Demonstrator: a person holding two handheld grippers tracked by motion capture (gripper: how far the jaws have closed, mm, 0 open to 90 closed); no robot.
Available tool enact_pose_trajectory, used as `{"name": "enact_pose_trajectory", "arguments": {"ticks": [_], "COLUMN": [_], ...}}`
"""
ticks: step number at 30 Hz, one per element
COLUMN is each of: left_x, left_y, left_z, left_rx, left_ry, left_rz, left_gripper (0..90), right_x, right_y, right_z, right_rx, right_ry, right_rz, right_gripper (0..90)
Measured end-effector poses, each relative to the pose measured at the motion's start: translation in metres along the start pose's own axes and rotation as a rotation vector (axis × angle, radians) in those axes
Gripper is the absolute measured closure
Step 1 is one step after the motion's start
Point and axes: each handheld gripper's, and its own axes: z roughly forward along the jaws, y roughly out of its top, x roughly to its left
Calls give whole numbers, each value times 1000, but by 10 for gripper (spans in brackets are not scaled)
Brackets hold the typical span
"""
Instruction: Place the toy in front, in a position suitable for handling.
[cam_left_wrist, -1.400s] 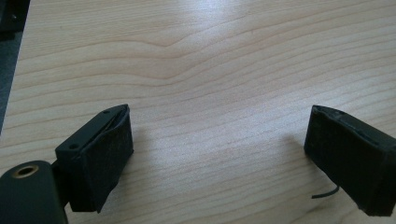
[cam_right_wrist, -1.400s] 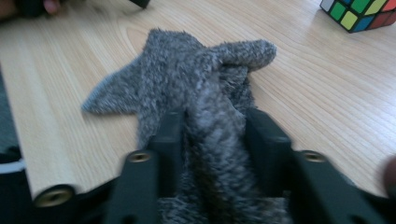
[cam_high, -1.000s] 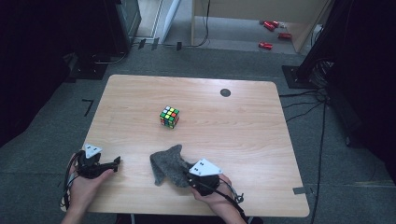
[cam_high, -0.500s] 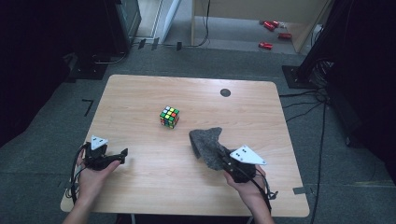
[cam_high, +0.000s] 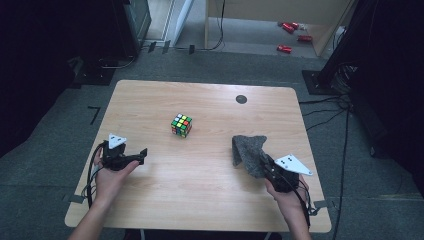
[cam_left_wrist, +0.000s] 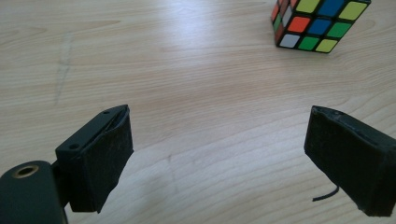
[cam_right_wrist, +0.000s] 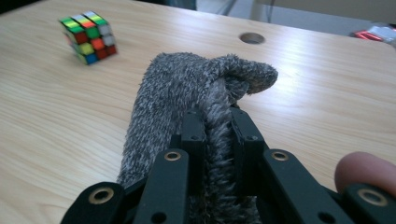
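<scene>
The right tongs pinch a grey fuzzy cloth, its fold pressed between the two jaws at the near right of the table; the cloth's free end droops toward the far side; the left tongs rest spread wide and hold nothing at the near left; a colourful puzzle cube sits mid-table, well apart from both.

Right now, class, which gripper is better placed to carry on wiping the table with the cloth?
The right gripper: its jaws are shut on the grey cloth. The left gripper rests open, holding nothing, at the table's other side.
</scene>
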Motion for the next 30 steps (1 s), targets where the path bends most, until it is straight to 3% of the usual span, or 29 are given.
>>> {"name": "enact_pose_trajectory", "arguments": {"ticks": [4,7,11,19,22,25,28,30], "left_x": [-7,-10,-15,-28,-31,-34,-39,-42], "left_y": [6,9,16,23,24,24,25,25], "left_z": [7,9,16,25,30,36,43,46], "left_rx": [-1,-7,-26,-26,-31,-29,-17,-19], "left_ry": [-12,-18,-37,-51,-57,-60,-60,-62], "left_rz": [10,-5,-28,-3,-10,-7,1,6], "left_gripper": [86,86,86,86,86,86,86,86], "right_x": [-14,-20,-23,-29,-30,-29,-27,-28], "right_y": [-13,-20,-26,-36,-38,-39,-39,-38], "right_z": [7,12,16,21,22,24,26,26], "right_rx": [34,49,65,94,94,99,102,98], "right_ry": [-39,-46,-48,-37,-18,11,2,-2], "right_rz": [27,43,57,60,73,79,81,91], "right_gripper": [792,792,792,776,710,548,403,357]}}
